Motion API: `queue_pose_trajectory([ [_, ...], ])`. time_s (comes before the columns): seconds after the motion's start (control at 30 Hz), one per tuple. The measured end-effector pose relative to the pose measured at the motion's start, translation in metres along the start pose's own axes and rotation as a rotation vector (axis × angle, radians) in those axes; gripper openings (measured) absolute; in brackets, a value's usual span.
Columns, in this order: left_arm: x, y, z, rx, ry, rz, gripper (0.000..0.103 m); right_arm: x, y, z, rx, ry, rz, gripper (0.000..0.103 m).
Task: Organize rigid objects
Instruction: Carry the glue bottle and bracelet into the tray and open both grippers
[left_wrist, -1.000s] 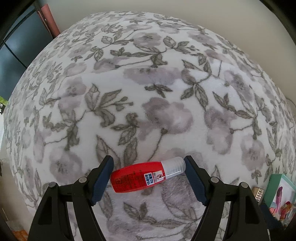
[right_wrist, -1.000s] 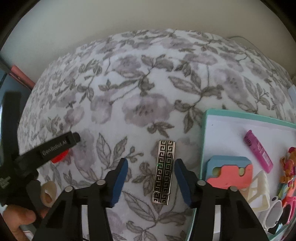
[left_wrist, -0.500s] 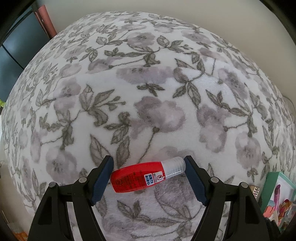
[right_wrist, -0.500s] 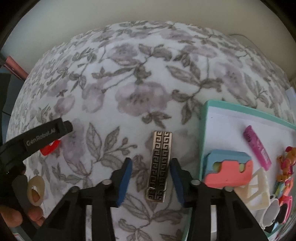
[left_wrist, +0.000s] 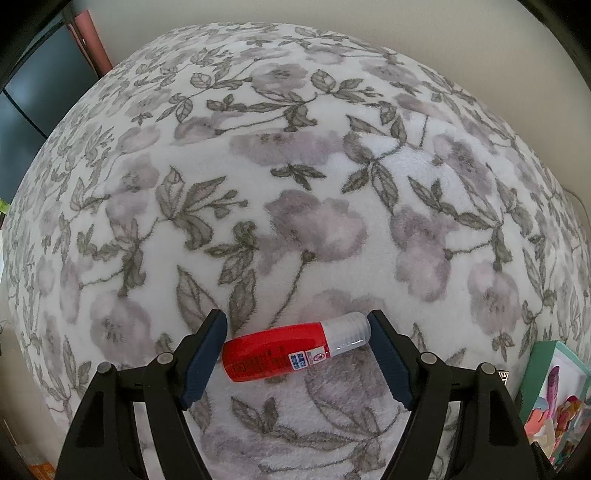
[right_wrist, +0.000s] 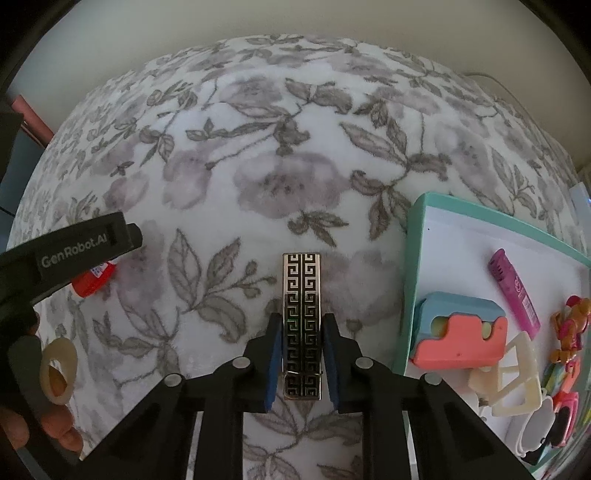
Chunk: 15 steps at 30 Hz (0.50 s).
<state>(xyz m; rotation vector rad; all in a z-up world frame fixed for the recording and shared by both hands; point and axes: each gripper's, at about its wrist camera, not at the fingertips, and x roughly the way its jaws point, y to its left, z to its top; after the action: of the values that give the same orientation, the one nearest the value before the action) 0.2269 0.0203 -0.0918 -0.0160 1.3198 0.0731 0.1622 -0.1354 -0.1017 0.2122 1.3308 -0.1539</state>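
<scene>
A fuzzy, matt floral fleece blanket (right_wrist: 258, 177) lies under a glossy red plastic bottle (left_wrist: 280, 354) with a ribbed clear cap and a shiny patterned metal bar (right_wrist: 301, 295). A smooth teal-rimmed plastic tray (right_wrist: 410, 280) looks satin.

soft, even daylight, fairly dim in the right wrist view. both views sharp at the centre, the blanket (left_wrist: 295, 184) bulging in fisheye, corners black. faint shadows; no glare.
</scene>
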Motion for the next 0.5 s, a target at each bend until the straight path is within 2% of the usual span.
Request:
queue_pose_trajectory([
  [0.3,-0.033,-0.012,-0.008,0.041,-0.061,0.031,0.079,-0.030,-0.012,-0.020,0.030,-0.034,0.040,0.022],
  [0.5,-0.071,-0.036,-0.026,0.073,-0.118,-0.004,0.079,-0.069,-0.026,-0.039,0.074,-0.092,0.056,0.022],
])
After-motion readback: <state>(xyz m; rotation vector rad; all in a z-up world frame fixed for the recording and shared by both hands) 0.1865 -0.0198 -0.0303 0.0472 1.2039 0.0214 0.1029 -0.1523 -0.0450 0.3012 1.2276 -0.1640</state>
